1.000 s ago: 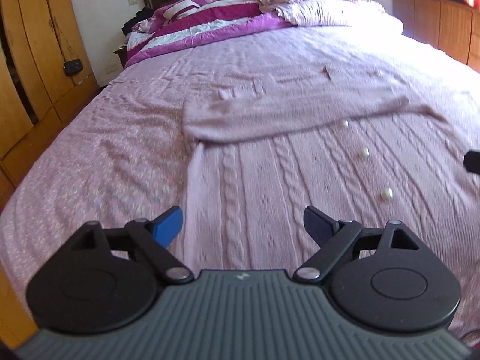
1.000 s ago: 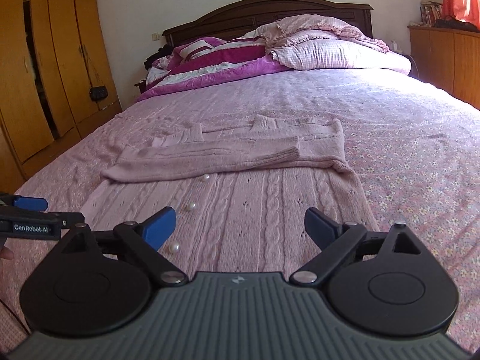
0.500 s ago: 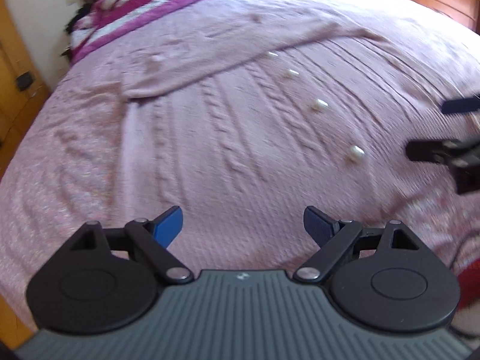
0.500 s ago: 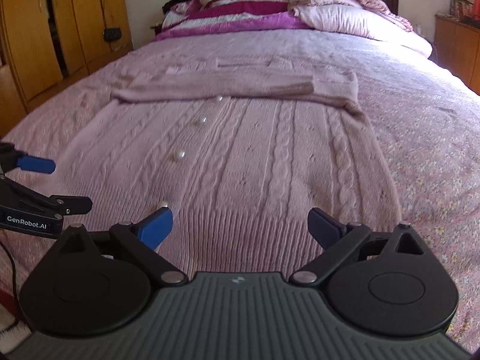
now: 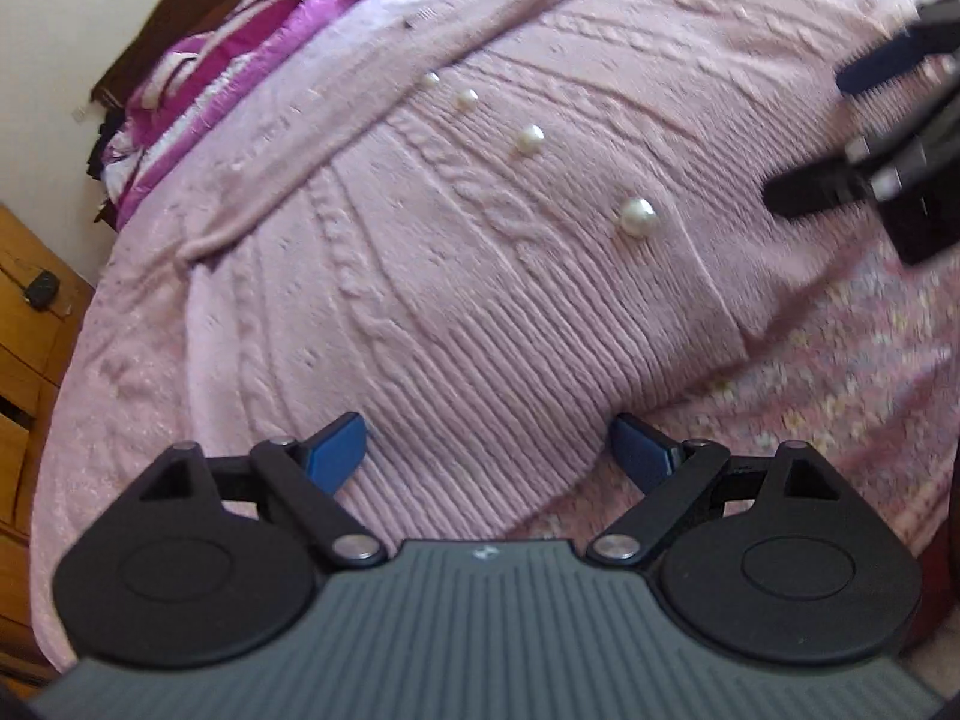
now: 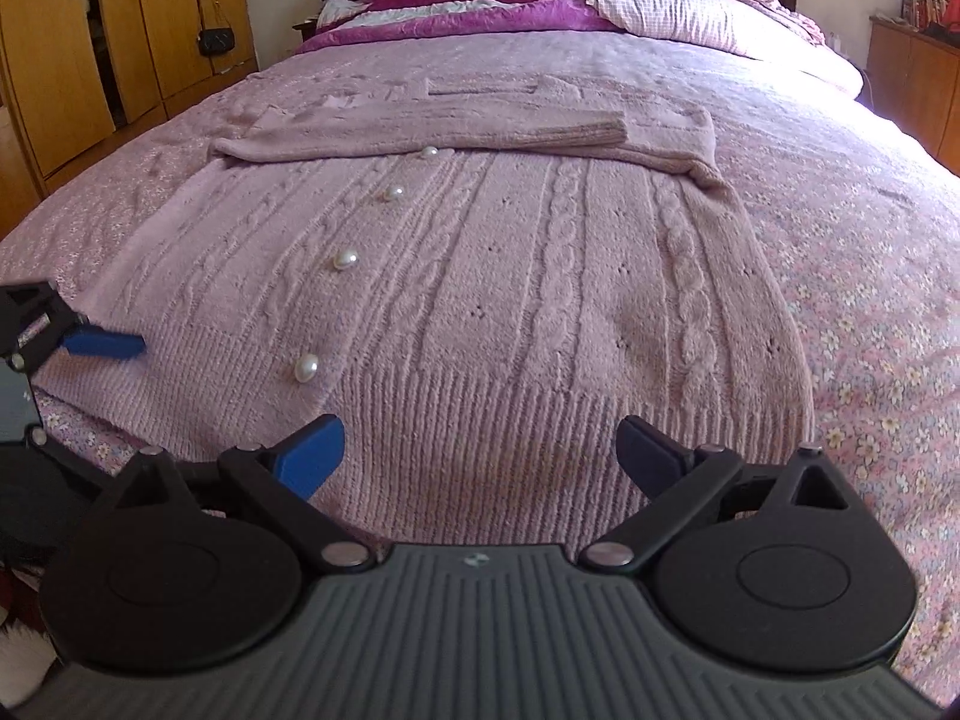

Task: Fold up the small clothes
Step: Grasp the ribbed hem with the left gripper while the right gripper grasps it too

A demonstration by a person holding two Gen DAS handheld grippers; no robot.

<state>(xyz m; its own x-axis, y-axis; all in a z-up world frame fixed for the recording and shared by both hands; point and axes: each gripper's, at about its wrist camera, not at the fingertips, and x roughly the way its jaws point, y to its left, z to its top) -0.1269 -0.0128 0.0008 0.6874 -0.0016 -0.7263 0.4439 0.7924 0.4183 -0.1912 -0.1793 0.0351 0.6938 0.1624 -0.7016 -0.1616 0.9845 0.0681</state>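
A pink cable-knit cardigan (image 6: 510, 276) with pearl buttons (image 6: 306, 368) lies flat on the bed, both sleeves folded across its chest (image 6: 456, 132). Its ribbed hem faces me. My right gripper (image 6: 480, 456) is open and empty, just above the hem's middle. My left gripper (image 5: 489, 450) is open and empty, low over the hem's left corner (image 5: 480, 420). The left gripper also shows at the left edge of the right wrist view (image 6: 66, 339). The right gripper shows at the upper right of the left wrist view (image 5: 864, 126).
The bed has a pink floral cover (image 6: 870, 276). Pillows and a magenta quilt (image 6: 480, 0) are piled at the headboard. Wooden wardrobes (image 6: 90, 48) stand to the left and a wooden cabinet (image 6: 912, 78) to the right.
Both grippers have moved down and forward to the cardigan's hem. The left gripper has tilted and swung towards the hem's left corner. Both stay open.
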